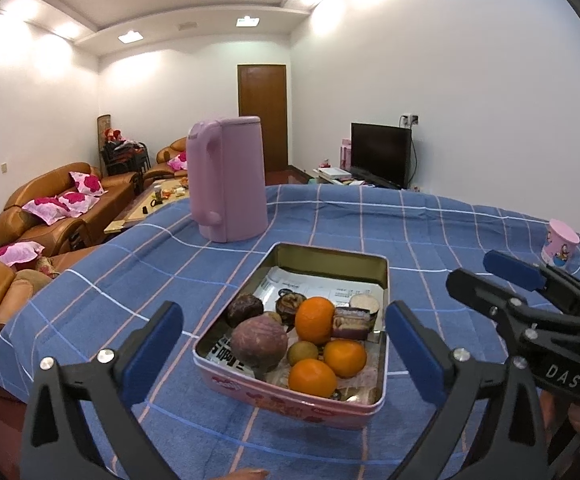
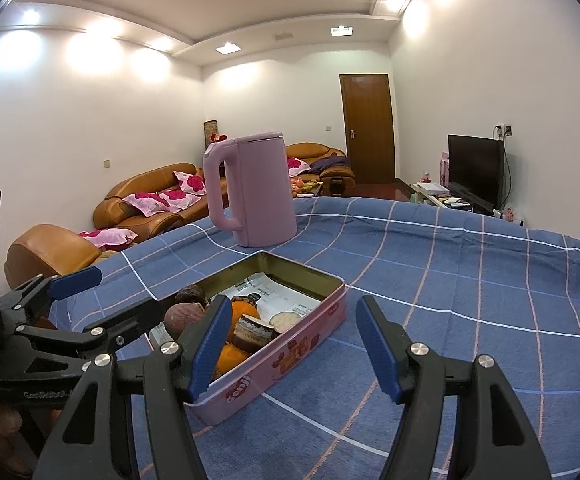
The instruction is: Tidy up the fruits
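Pink tin (image 1: 290, 404) of oranges (image 1: 314, 320) on blue-checked counter (image 1: 130, 272), frame centre.
Left hand-held gripper (image 1: 286, 344) spread wide, empty; right hand-held gripper (image 2: 290, 344) half open, empty.

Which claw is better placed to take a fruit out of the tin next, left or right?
Left, probably. The left claw stands wide open, squarely facing the tin, with the oranges between its fingers' lines. The right claw sits off the tin's corner.
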Motion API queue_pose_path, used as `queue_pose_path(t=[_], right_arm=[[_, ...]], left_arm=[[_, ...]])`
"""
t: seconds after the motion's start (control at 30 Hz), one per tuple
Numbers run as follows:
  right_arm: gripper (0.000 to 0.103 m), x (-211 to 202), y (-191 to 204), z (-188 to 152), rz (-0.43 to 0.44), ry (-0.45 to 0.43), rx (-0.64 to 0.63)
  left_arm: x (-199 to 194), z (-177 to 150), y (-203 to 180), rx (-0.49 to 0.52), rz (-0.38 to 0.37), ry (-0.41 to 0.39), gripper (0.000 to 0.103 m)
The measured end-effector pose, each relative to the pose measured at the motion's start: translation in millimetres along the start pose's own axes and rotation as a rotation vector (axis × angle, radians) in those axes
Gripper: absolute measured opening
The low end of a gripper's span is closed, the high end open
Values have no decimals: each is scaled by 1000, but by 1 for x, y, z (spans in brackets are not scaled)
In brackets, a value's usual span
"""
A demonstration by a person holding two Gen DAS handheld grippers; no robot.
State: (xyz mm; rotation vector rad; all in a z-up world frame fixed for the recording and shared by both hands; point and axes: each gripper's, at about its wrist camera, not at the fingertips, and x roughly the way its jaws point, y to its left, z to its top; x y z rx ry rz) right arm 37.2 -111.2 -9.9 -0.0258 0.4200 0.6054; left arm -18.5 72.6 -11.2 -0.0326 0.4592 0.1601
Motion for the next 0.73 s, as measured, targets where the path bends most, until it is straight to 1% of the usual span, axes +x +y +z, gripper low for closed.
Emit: queue_pose_path(t=[0.23, 0.53, 0.73], right_arm=[[66, -6, -5, 1, -6, -13, 6], [66, -9, -8, -1, -9, -15, 10], [66, -11, -10, -1, -11, -15, 12]], left_arm=[[-2, 3, -1, -4, 4, -7, 103], [1, 2, 1, -19, 7, 11, 103], [0, 1, -2, -10, 13, 7, 103]])
